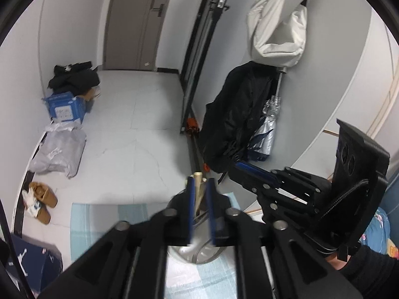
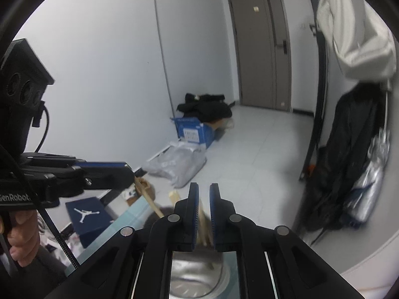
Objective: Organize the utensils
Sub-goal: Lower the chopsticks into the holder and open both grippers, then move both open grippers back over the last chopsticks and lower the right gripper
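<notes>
A shiny metal utensil cup stands on a light blue checked cloth right under both grippers. My left gripper is shut on a pale wooden utensil handle that leans out of the cup. In the right wrist view the left gripper holds that wooden stick slanting down toward the cup. My right gripper stands over the cup with its jaws a small gap apart; wooden utensils rise between them, untouched as far as I can see. It also shows in the left wrist view.
On the tiled floor: a blue cardboard box with black clothes on it, a grey plastic bag, brown shoes, a navy shoebox. A black jacket and white bag hang on the right wall. A door is at the back.
</notes>
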The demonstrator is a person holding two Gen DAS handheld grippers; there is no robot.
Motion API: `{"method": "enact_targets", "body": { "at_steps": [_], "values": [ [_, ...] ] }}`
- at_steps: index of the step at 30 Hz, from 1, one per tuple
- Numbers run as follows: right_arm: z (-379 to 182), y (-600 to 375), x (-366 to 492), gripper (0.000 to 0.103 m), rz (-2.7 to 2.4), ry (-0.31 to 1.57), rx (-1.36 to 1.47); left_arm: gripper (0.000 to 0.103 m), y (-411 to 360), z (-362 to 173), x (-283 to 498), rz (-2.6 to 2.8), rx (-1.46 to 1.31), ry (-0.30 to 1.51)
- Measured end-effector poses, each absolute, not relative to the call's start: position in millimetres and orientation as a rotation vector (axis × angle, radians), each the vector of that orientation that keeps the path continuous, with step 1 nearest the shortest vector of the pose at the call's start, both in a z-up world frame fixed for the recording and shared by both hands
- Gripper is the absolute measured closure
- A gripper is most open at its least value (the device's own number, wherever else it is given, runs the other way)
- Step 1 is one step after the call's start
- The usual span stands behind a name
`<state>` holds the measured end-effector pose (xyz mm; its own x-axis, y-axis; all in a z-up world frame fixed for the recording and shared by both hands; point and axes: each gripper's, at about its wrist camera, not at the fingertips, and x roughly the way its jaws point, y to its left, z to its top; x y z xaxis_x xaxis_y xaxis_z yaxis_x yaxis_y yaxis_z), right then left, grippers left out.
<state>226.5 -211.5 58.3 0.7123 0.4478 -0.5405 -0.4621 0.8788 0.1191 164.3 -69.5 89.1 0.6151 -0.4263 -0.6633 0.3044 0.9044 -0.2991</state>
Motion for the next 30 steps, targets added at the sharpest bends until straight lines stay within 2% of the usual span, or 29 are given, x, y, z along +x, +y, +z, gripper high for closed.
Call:
{"method": "enact_targets", "body": {
  "at_steps": [1,3,6,8,12,14,16,23,30],
  "values": [
    [56,-212,224,0.089,0.503,0.601,-0.016,0.083,-67,89,163,-0.412,-0.176,0.805],
    [51,-217,217,0.081,0.496,0.608,0.014,0.06,-59,89,157,-0.358,-0.199,0.79],
    [46,-227,201,0.073,0.466,0.616,0.053,0.046,-46,89,145,-0.286,-0.23,0.759],
    [44,-232,192,0.063,0.445,0.62,0.079,0.038,-40,88,137,-0.237,-0.24,0.753],
    [46,-241,169,0.05,0.41,0.617,0.131,0.027,-34,90,122,-0.165,-0.232,0.722],
    [50,-240,159,0.043,0.402,0.611,0.147,0.024,-33,91,114,-0.132,-0.219,0.708],
    [56,-239,148,0.043,0.397,0.601,0.147,0.022,-31,93,102,-0.12,-0.22,0.687],
    [67,-226,104,0.028,0.389,0.542,0.152,0.02,-24,91,74,-0.079,-0.227,0.649],
    [60,-220,68,0.025,0.376,0.525,0.167,0.009,-16,77,49,-0.052,-0.246,0.616]
  ]
}}
